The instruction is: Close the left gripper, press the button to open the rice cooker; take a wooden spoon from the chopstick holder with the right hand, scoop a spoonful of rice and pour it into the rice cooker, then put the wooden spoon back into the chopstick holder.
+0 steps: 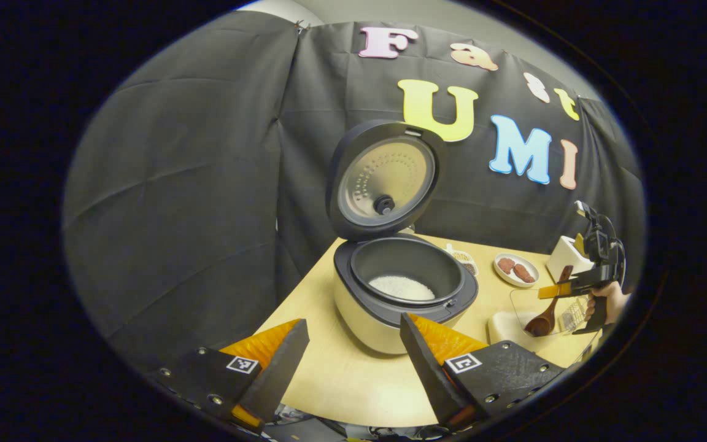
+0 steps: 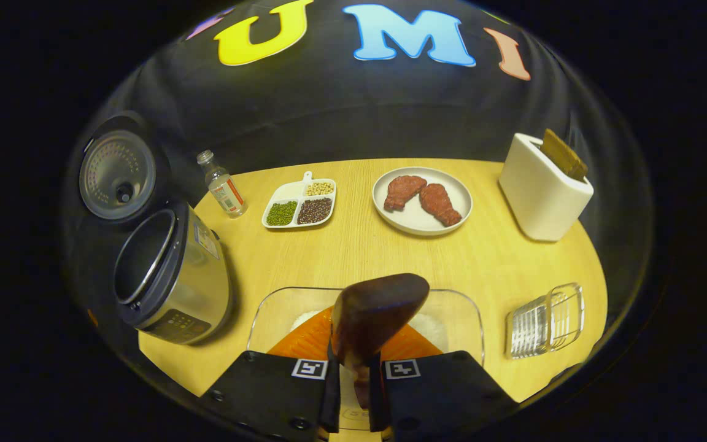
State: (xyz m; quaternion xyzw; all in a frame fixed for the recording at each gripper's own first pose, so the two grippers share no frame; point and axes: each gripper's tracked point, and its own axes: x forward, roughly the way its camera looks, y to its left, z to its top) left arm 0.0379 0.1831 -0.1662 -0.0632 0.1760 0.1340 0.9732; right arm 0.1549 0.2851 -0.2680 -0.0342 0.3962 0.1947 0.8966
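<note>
Flanking the glass dish (image 2: 452, 307): rice cooker (image 2: 172, 279), glass cup (image 2: 544, 319).

Pale wood-grain desk (image 2: 353, 258). Cream rice cooker (image 1: 384, 331) body, dark grey rim and lid, white rice inside. Dark brown wooden spoon (image 2: 378, 313). White plate (image 2: 418, 224), reddish-brown pieces. White chopstick holder (image 2: 540, 196) at 2 o'clock. Green, dark purple, beige grains in white tray (image 2: 298, 205). Black-and-white square markers on the tongs.
</note>
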